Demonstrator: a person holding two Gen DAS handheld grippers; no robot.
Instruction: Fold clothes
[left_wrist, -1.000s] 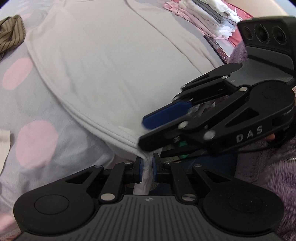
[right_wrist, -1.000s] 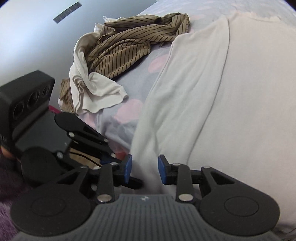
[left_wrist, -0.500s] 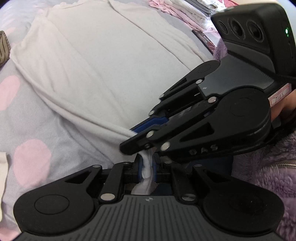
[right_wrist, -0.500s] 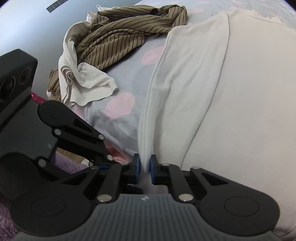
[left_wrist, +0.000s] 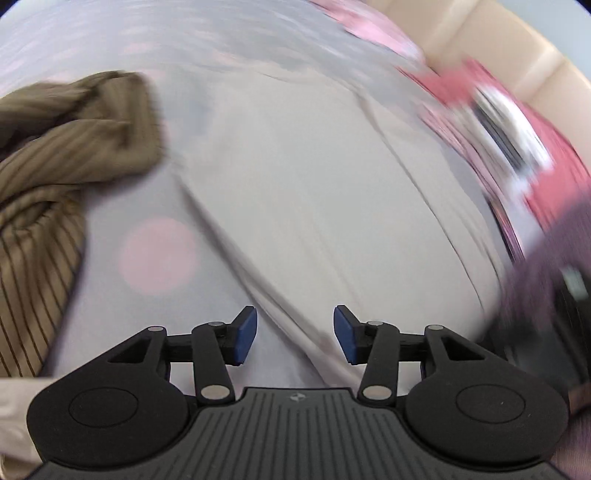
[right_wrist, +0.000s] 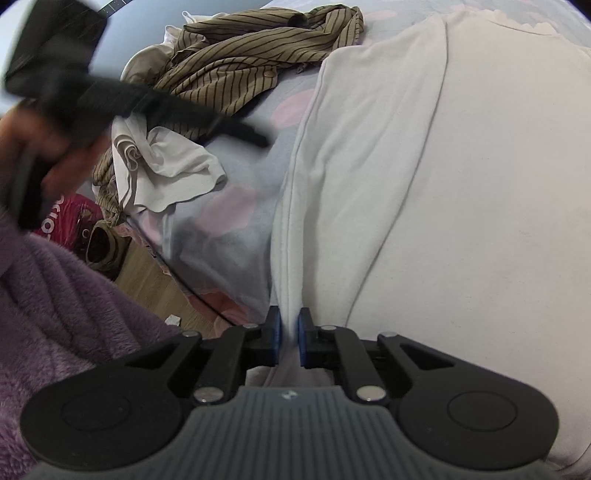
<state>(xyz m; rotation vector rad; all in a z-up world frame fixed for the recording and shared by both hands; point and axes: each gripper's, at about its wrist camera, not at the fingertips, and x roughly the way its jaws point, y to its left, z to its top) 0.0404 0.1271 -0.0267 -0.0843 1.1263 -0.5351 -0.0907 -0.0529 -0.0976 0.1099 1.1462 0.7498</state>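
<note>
A cream long-sleeved garment (right_wrist: 461, 177) lies spread on the bed; it also fills the middle of the blurred left wrist view (left_wrist: 314, 192). My right gripper (right_wrist: 289, 339) is shut on the garment's near corner, the cloth pinched between its blue pads. My left gripper (left_wrist: 294, 336) is open and empty, above the garment's left edge. In the right wrist view the left gripper (right_wrist: 122, 99) shows as a dark blur up at the left, away from the cloth.
A brown striped shirt (right_wrist: 251, 62) and a white cloth (right_wrist: 166, 166) lie heaped left of the garment; the shirt also shows in the left wrist view (left_wrist: 55, 166). Folded pink and white clothes (left_wrist: 498, 118) are at the right. The bed edge and wooden floor (right_wrist: 155, 280) are at lower left.
My left gripper let go of the garment's corner, opened and swung up and away to the left. My right gripper closed on that corner and holds it.
</note>
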